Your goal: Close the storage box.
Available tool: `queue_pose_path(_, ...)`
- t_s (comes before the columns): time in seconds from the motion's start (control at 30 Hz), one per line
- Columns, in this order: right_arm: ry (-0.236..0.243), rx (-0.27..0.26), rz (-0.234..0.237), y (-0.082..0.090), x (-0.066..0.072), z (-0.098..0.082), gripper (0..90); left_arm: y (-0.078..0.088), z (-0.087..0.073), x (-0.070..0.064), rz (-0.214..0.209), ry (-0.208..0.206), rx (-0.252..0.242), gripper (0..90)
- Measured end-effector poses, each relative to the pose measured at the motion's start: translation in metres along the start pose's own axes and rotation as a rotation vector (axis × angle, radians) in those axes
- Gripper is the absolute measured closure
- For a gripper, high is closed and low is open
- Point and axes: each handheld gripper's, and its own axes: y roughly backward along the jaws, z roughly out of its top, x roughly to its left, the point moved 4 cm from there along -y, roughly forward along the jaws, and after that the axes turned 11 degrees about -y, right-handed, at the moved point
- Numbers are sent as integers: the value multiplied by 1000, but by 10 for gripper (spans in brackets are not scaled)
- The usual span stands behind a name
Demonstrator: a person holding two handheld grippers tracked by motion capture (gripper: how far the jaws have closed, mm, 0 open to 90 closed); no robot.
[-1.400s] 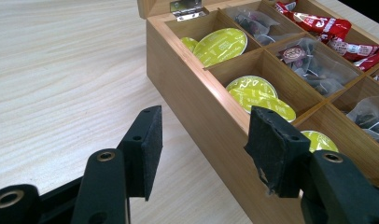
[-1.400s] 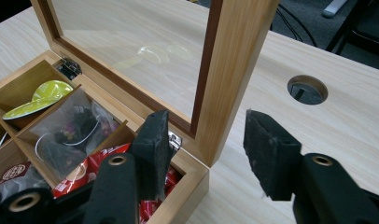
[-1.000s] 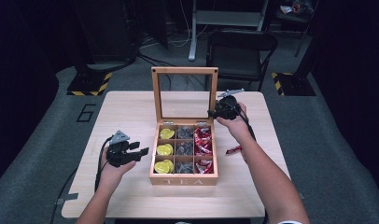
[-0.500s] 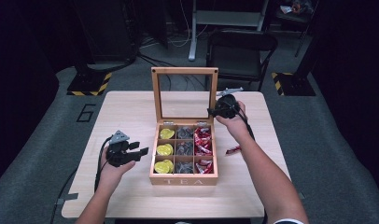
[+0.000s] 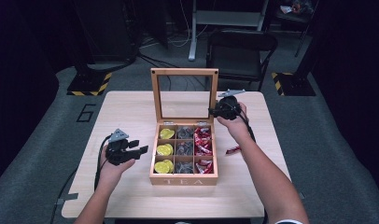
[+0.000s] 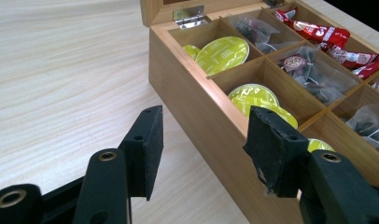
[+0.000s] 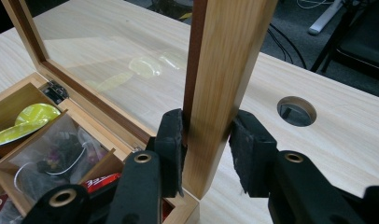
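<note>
My right hand-held gripper (image 7: 205,154) is pinching the side rail of the tea box's lid (image 7: 225,88), one pad on each face of the wooden frame, low down near the hinge. The lid stands upright at the back of the tea box (image 5: 184,177), its glass pane facing me. My left hand-held gripper (image 6: 201,154) hangs just beside the box's left wall with its jaws spread wide and nothing between them, above the bare table (image 6: 61,84). Inside the box, the column nearest that wall holds yellow-green capsules (image 6: 223,49), the middle column holds clear sachets of dark tea (image 6: 313,74), and the far column holds red packets (image 6: 332,37). One more red packet (image 5: 233,150) lies on the table just right of the box, by my right forearm.
</note>
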Motion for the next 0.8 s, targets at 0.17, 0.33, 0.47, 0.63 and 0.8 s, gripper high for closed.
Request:
queue_pose_path(0.17,16,-5,8,3,1,-1,652,2,6,4,0,9,-8,470)
queue_pose_path(0.33,40,-9,10,7,3,-4,653,1,16,9,-6,13,-18,487)
queue_pose_path(0.47,48,-12,4,9,5,-5,653,-3,25,13,-4,1,-4,495)
queue_pose_path(0.63,51,-21,3,10,6,-7,653,-7,37,19,-6,1,-7,502)
queue_pose_path(0.8,62,-34,1,11,6,-8,653,-10,54,25,-5,5,-14,511)
